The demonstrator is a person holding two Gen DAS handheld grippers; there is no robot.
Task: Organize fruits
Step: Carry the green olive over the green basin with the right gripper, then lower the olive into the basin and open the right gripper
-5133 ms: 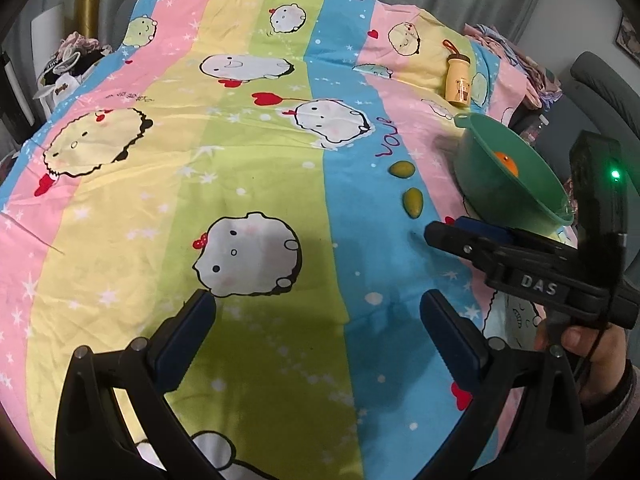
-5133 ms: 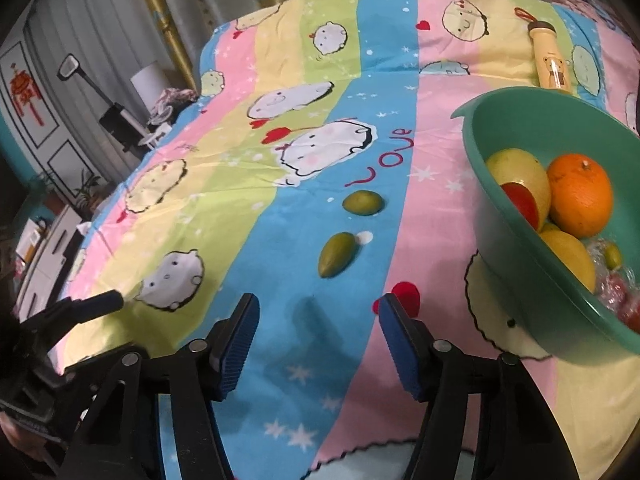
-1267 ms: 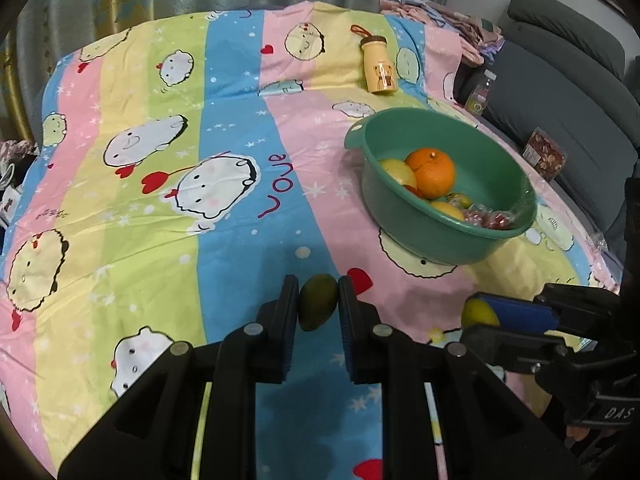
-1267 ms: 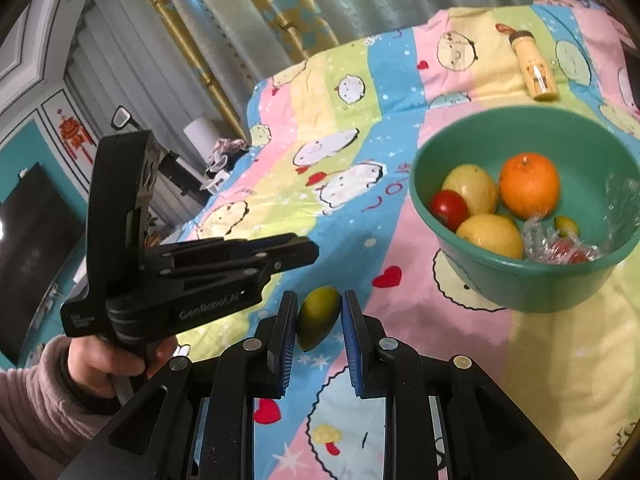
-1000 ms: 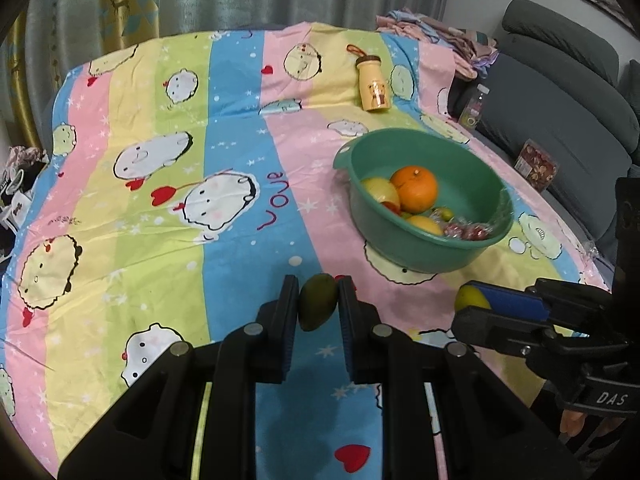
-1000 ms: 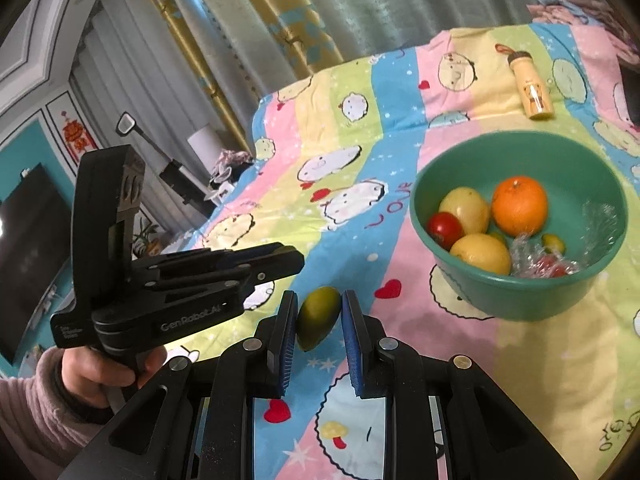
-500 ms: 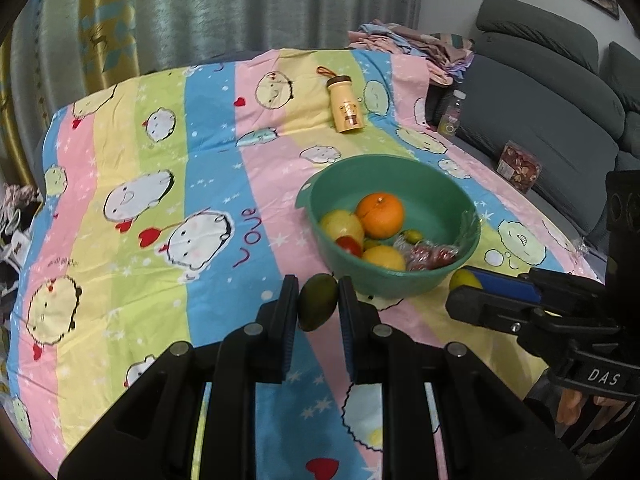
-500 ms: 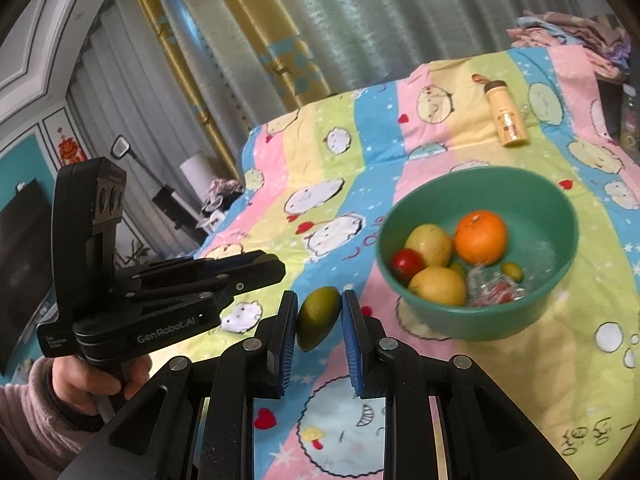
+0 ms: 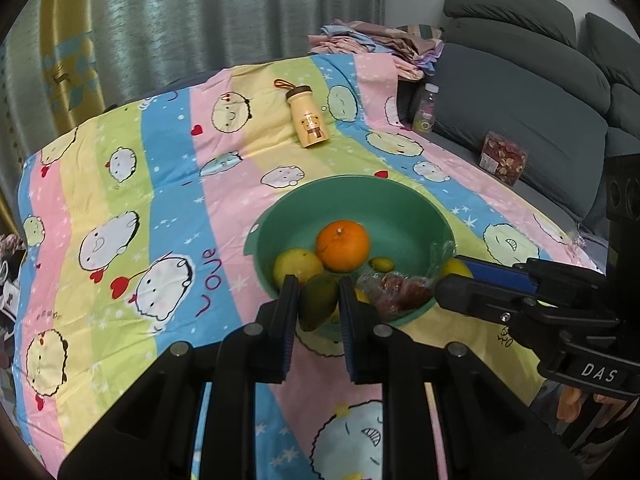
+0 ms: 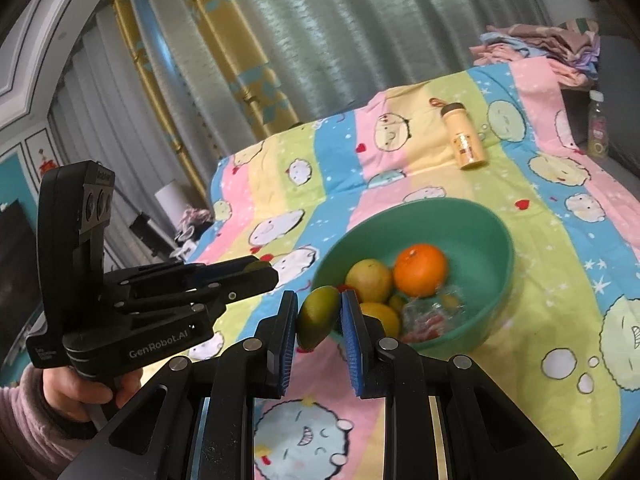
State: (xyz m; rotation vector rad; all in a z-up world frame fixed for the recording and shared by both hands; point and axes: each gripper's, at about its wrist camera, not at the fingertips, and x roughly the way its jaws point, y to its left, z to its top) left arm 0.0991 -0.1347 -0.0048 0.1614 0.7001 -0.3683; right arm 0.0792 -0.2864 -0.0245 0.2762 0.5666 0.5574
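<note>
My left gripper (image 9: 319, 300) is shut on a small green mango (image 9: 318, 301) and holds it above the near rim of the green bowl (image 9: 384, 196). My right gripper (image 10: 319, 312) is shut on another small green mango (image 10: 317, 314), held in the air just left of the bowl (image 10: 480, 216). The bowl holds an orange (image 9: 342, 245), yellow fruits (image 9: 297, 266) and a clear bag of red fruits (image 9: 400, 288). The right gripper shows at the right of the left wrist view (image 9: 456, 280); the left gripper shows at the left of the right wrist view (image 10: 260, 272).
The bowl stands on a striped cartoon-print cloth (image 9: 160, 200). A beige bottle (image 9: 307, 117) lies on the cloth beyond the bowl. A grey sofa (image 9: 520, 100) with a small bottle (image 9: 426, 109) and a snack box (image 9: 503, 162) is at the right. Curtains (image 10: 280, 40) hang behind.
Both grippers closed on the two mangoes that lay on the cloth, lifted them, and moved up and toward the bowl. The left mango now hangs over the bowl's near rim.
</note>
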